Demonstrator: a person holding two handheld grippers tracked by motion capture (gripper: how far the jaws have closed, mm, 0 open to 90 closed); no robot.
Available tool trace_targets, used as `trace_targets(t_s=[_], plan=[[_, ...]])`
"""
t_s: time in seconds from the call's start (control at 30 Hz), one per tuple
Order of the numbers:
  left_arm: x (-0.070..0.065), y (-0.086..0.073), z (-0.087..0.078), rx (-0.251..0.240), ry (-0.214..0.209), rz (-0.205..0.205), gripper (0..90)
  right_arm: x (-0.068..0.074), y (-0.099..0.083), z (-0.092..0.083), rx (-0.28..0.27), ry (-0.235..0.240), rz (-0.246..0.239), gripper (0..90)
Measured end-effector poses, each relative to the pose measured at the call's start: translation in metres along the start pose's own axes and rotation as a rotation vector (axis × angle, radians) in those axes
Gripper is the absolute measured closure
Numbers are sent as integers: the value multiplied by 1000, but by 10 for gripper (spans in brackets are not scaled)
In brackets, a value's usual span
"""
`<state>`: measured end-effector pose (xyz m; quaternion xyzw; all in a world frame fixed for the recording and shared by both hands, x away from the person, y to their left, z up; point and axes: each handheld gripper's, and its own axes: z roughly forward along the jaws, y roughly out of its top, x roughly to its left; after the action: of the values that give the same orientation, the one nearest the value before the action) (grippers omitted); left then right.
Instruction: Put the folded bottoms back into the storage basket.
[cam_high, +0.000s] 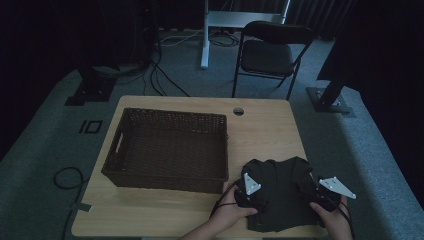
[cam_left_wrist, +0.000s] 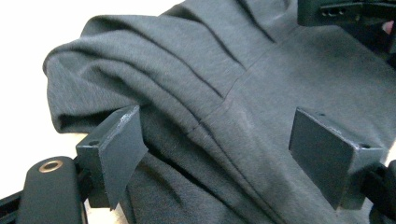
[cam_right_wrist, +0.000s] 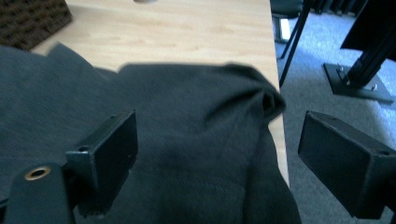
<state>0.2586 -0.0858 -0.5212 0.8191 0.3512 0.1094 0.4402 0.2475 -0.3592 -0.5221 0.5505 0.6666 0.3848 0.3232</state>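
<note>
The room was dim, with a black folding chair (cam_high: 270, 52) on grey carpet beyond a pale wooden table (cam_high: 265, 135), and we stood at its near edge. A dark brown woven wicker basket (cam_high: 170, 150) sat empty on the left half of the table, and a crumpled dark grey cotton garment (cam_high: 280, 192) lay bunched at the near right corner, just beside the basket. We held our left gripper (cam_left_wrist: 215, 149) over the garment's left side with its jaws standing wide, the cloth lying between them but not pinched. Our right gripper (cam_right_wrist: 219, 158) hung over the garment's right edge, also spread wide and gripping nothing. We judged that we were at the reach-and-grasp step, and that the next move called for lowering both grippers onto the fabric and closing them on a fold each before any lifting toward the basket
</note>
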Motion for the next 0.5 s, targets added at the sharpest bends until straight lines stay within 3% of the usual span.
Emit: trace_targets(t_s=[0.17,0.23,0.33,0.43,0.5], plan=[[4,-7,9,29,8,-69,183,-3,-8,8,50,-1,23,115],[4,-9,12,39,15,-52,183,-4,-10,12,72,12,32,115],[4,-11,15,36,2,-65,151,-5,-12,16,95,24,32,114],[2,-14,21,40,-5,-17,138,-6,-13,18,113,36,32,114],[0,-15,22,31,-4,-12,119,-6,-13,20,136,43,48,114]])
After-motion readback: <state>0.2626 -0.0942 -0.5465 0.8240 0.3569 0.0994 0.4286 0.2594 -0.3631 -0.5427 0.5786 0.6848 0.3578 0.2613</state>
